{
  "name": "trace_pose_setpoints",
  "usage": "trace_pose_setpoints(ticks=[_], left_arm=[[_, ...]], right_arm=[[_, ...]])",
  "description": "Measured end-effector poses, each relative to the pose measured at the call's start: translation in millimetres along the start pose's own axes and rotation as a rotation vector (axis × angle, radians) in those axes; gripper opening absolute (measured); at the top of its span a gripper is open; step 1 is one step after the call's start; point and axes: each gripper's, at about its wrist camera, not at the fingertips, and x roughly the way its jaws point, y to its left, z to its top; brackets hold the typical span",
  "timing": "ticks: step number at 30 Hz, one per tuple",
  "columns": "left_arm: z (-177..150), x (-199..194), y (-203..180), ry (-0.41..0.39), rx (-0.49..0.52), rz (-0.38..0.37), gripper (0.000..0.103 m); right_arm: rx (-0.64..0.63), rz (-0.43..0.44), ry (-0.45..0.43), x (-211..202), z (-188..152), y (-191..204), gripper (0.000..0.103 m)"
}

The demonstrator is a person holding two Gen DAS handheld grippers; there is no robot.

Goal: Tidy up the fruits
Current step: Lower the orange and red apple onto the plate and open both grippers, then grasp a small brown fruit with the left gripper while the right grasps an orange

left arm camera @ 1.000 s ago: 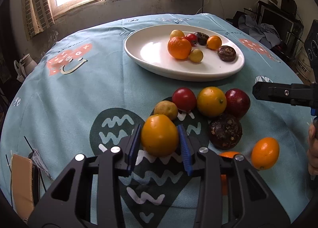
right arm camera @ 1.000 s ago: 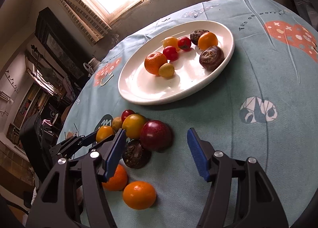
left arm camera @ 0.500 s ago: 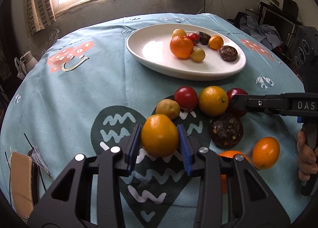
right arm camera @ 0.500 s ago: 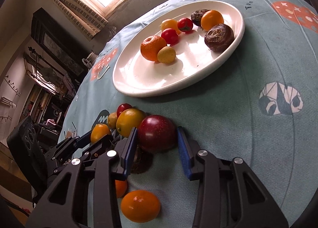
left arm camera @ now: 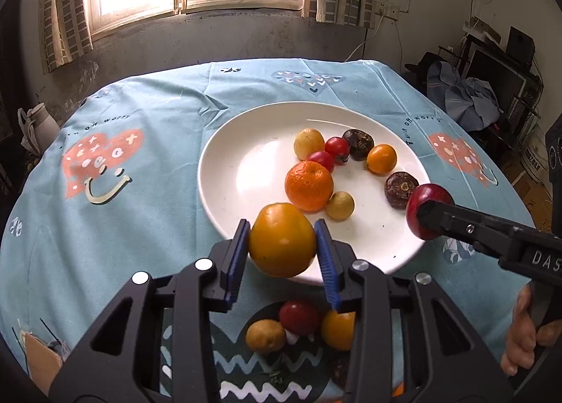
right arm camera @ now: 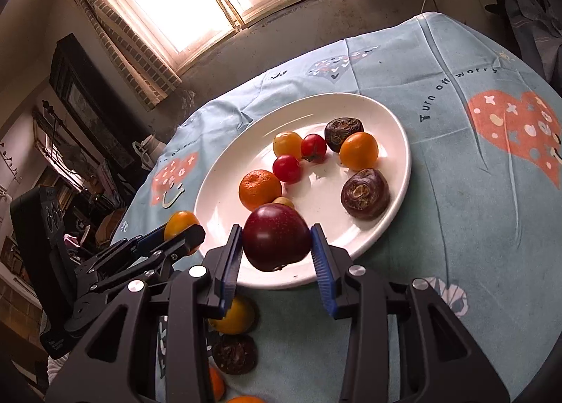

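Note:
My left gripper [left arm camera: 281, 229] carries a yellow-orange fruit [left arm camera: 282, 245] in the air over the near rim of the white plate [left arm camera: 246, 192]. Its jaws are opening, though the blue pads still touch the fruit. My right gripper [right arm camera: 276, 239] is shut on a dark red plum [right arm camera: 275, 241], also lifted over the plate's near edge. The plate holds a mandarin [left arm camera: 309, 185], cherry tomatoes, small yellow and orange fruits and two dark brown fruits. On the cloth below lie a red tomato [left arm camera: 300, 317], a yellowish fruit [left arm camera: 265, 336] and an orange one [left arm camera: 337, 329].
A round table under a light blue printed cloth [left arm camera: 140, 227] carries everything. A hand [left arm camera: 527, 332] grips the right tool's handle at the right. A dark brown fruit [right arm camera: 235, 353] and more orange fruits lie under the right gripper. Room clutter stands beyond the table's right edge.
The right gripper closed on the dark red plum and lifted it. Both grippers then rose and moved forward from the fruit pile to the plate's near rim, each carrying its fruit.

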Motion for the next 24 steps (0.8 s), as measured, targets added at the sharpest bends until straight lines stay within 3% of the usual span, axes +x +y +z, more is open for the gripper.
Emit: trace_pose_setpoints(ticks=[2,3,9,14,19,24], left_arm=[[-1,6,-1,-0.013,-0.008,0.019,0.061],[-2,5,-1,-0.025,-0.009,0.017,0.064],[-26,-20,8,-0.05,0.021,0.04,0.068],[-61,-26,22,-0.002,0.029,0.087,0.069],[-69,-28,22,-0.009,0.054,0.102,0.069],[-75,-15,11,0.038,0.115,0.1,0.066]], right_arm=[[-0.007,-0.029,-0.005,6,-2,-3,0.055],[-0.011,-0.04,-0.015,4,-3,-3,0.064],[-0.028,0.016,-0.09,-33,-11,0,0.064],[-0.015,0.037,-0.056,-43,-33,0,0.065],[0.0,0.014,-0.011,-35,-44,-5,0.065],[0.001,0.012,-0.001,-32,-45,-5,0.065]])
